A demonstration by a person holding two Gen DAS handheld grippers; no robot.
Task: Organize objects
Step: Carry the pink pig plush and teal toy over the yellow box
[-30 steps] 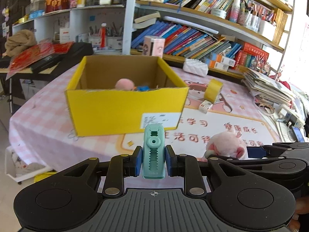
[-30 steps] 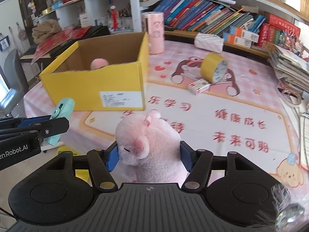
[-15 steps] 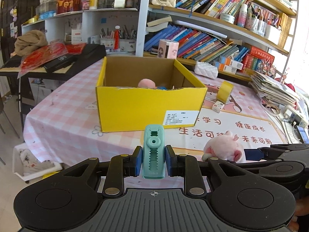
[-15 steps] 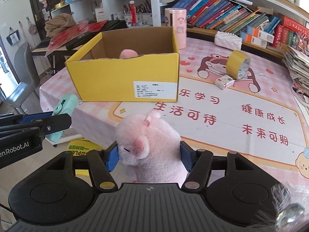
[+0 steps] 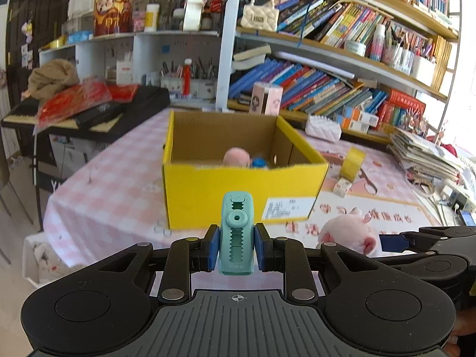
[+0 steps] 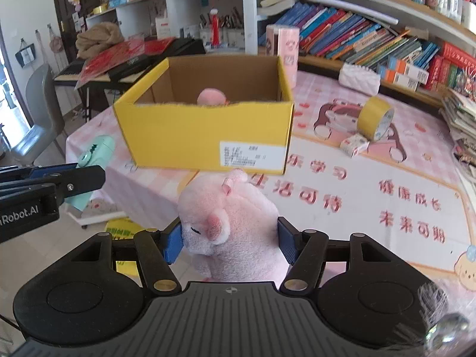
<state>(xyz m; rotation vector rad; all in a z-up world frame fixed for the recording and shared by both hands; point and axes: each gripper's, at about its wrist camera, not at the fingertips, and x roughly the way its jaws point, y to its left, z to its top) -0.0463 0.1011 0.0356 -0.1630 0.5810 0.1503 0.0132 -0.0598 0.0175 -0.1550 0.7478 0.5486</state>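
change since earlier: both grippers have pulled back from the yellow box, which sits smaller and farther ahead in both views than a second ago; more of the table's near edge and the floor shows below it.
left gripper: jaws clamped tight on a teal clip, one blue pad on each of its flat sides, the clip standing upright with its toothed face toward the camera.
right gripper: jaws partly apart and pressed into a pink plush pig, a blue pad sunk in at each flank; the pig's head pokes up and forward beyond the fingertips.
grippers to each other: left one holds just to the left of the right one; in the left wrist view the pig shows to the right of the jaws, in the right wrist view the clip shows to the left.
yellow box: open-topped, straight ahead of both pairs of jaws and well apart from them, on the pink checked tablecloth; white label on its near wall.
inside box: another pink plush peeking over the near rim, with something blue just beside it in the left wrist view.
tape roll: yellow, ahead and right of the right jaws, tilted on the printed mat, touching a small white packet.
behind box: shelves crowded with books.
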